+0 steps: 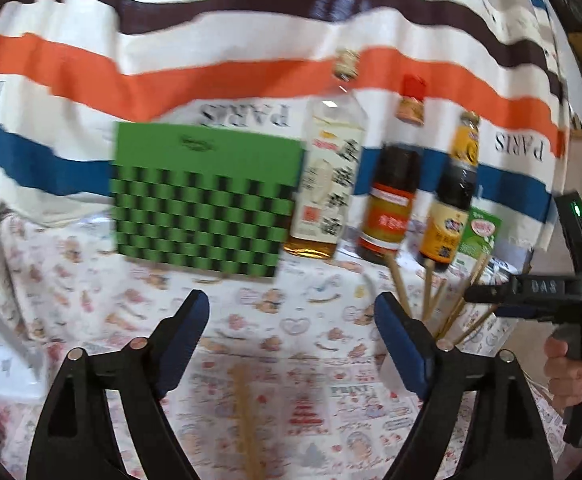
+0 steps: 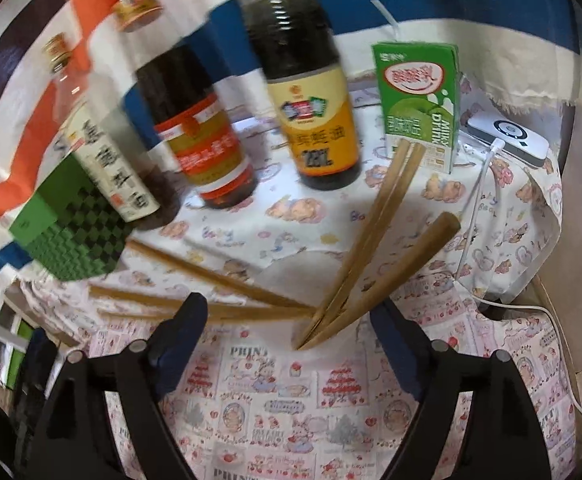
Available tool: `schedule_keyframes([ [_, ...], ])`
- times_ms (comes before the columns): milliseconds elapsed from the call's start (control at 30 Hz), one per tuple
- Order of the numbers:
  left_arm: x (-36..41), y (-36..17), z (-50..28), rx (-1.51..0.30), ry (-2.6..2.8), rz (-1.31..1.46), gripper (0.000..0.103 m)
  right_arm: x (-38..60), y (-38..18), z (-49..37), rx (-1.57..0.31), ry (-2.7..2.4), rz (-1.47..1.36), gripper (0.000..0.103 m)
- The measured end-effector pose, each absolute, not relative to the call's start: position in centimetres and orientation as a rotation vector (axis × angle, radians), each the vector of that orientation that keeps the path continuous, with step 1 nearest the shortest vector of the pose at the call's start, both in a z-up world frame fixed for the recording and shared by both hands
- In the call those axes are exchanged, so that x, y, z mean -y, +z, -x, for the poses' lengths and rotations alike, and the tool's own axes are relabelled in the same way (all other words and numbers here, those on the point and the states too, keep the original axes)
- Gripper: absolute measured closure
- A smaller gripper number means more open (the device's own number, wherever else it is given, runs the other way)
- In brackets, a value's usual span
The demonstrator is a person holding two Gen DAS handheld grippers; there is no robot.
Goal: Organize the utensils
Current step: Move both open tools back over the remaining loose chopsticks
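Several wooden chopsticks stand fanned out, their tips gathered low between my right fingers; whatever holds them looks clear and is hard to make out. The same bunch shows in the left wrist view, to the right of my left gripper. A single pair of chopsticks lies on the patterned tablecloth below my left gripper, which is open and empty. My right gripper is open around the chopstick tips, gripping nothing. It appears in the left view at the right edge.
Three sauce bottles stand in a row at the back, with a green milk carton to their right and a green checkered box to their left. A white power bank with cable lies at the right. A white object sits left.
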State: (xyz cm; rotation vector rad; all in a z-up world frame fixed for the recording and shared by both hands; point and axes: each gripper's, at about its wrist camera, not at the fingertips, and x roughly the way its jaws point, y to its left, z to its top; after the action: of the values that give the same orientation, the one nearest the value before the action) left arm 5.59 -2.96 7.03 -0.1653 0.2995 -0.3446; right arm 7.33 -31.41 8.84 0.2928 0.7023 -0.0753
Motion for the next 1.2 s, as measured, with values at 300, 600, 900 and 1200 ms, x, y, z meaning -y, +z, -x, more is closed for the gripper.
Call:
schedule_keyframes([
  [300,-0.3,5.9,-3.0,-0.296,-0.283,0.163,0.001,28.0,6.1,-3.3,-0.716,-0.044,-0.228,0.013],
  [600,-0.3,2.9,-5.7,-0.466,-0.25,0.161,0.001,26.1,1.4,-3.9,-0.781,-0.06,-0.161,0.009],
  [900,0.1,-1.5,-9.8,-0.72,-0.202,0.094,0.001,27.7,-2.2,-4.9,-0.891,-0.133,-0.123,0.003],
  [1200,0.8,-4.9,-11.3,-0.832,-0.157,0.045,0.001,28.1,-3.4,-5.6,-0.955,-0.132,-0.145,0.003],
])
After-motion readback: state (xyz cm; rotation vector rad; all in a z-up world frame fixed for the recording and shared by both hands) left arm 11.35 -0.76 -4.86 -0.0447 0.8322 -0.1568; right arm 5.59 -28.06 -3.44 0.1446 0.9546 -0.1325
